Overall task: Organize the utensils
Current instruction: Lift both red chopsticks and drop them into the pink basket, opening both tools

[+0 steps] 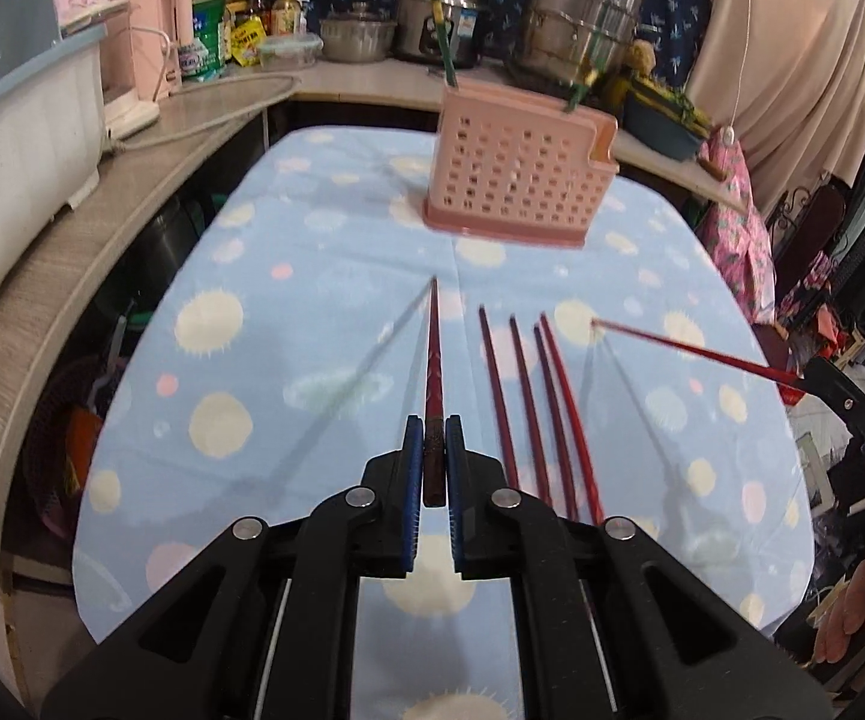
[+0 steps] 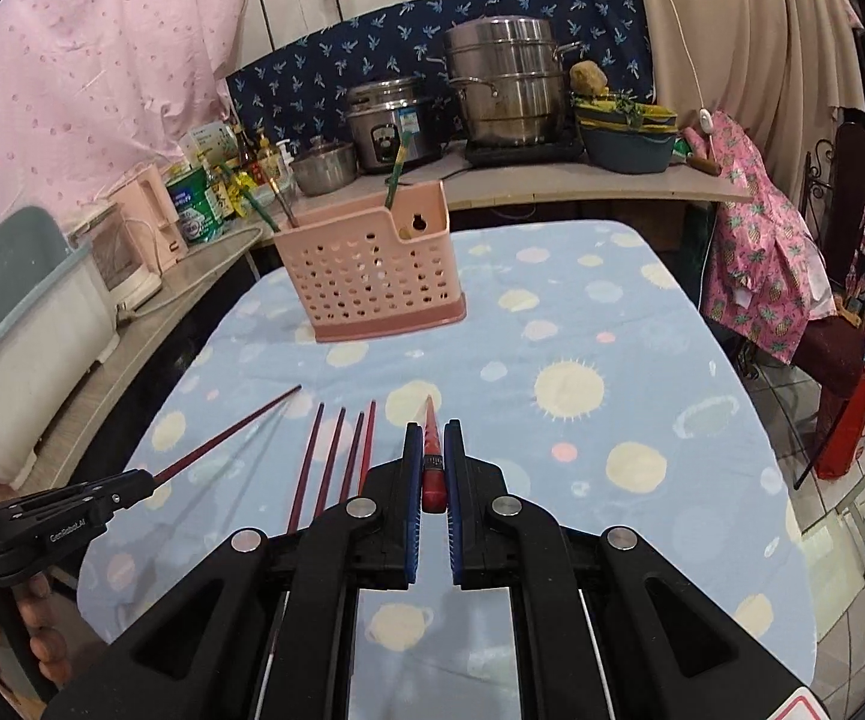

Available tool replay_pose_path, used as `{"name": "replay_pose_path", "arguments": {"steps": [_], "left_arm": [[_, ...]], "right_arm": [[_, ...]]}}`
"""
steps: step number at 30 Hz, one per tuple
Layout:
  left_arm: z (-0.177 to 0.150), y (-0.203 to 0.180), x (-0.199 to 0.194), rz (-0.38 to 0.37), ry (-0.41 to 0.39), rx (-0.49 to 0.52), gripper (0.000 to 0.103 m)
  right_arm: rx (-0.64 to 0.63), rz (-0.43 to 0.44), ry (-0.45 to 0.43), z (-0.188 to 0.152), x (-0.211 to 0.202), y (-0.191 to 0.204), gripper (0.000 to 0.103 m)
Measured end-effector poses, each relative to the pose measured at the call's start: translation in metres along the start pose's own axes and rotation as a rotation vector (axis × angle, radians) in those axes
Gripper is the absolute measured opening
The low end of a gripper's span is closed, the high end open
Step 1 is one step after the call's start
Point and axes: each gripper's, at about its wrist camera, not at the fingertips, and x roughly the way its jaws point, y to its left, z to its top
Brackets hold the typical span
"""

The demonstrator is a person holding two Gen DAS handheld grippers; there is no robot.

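My left gripper (image 1: 432, 441) is shut on a dark red chopstick (image 1: 433, 354) and holds it above the table, tip pointing at the pink perforated utensil holder (image 1: 516, 177). My right gripper (image 2: 432, 447) is shut on a brighter red chopstick (image 2: 431, 432), which also shows at the right of the left wrist view (image 1: 690, 351). Several dark red chopsticks (image 1: 528, 396) lie side by side on the blue spotted tablecloth (image 1: 288, 300); they also show in the right wrist view (image 2: 336, 456). The holder (image 2: 366, 267) has green-handled utensils (image 2: 395, 177) standing in it.
A counter (image 2: 552, 180) behind the table carries steel pots (image 2: 504, 84), a rice cooker (image 2: 390, 123), bottles and a blue basin (image 2: 627, 144). A white tub (image 1: 18, 138) sits on the left counter. A pink cloth (image 2: 756, 240) hangs over a chair at the right.
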Motion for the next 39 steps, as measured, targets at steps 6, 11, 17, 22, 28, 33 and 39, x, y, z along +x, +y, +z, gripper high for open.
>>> {"name": "replay_pose_path", "arguments": {"steps": [6,11,17,22,28,33,39], "left_arm": [[0.039,-0.003,-0.012,0.004,-0.08,0.002,0.007],[0.073,-0.001,-0.021,0.012,-0.143,-0.008,0.007],[0.122,0.002,-0.024,0.032,-0.217,-0.037,0.007],[0.165,0.003,-0.036,0.004,-0.282,-0.072,0.007],[0.213,-0.01,-0.062,-0.031,-0.397,-0.076,0.007],[0.25,-0.021,-0.075,-0.027,-0.499,-0.076,0.007],[0.285,-0.025,-0.058,-0.02,-0.542,-0.092,0.007]], "right_arm": [[0.029,0.013,-0.07,0.038,-0.001,-0.006,0.007],[0.04,0.023,-0.11,0.064,0.004,-0.008,0.007],[0.096,0.054,-0.15,0.095,0.013,-0.014,0.007],[0.14,0.094,-0.21,0.127,0.013,-0.014,0.007],[0.177,0.169,-0.304,0.181,0.013,-0.004,0.007],[0.173,0.197,-0.379,0.227,0.022,0.011,0.007],[0.154,0.198,-0.393,0.26,0.053,0.022,0.007]]}}
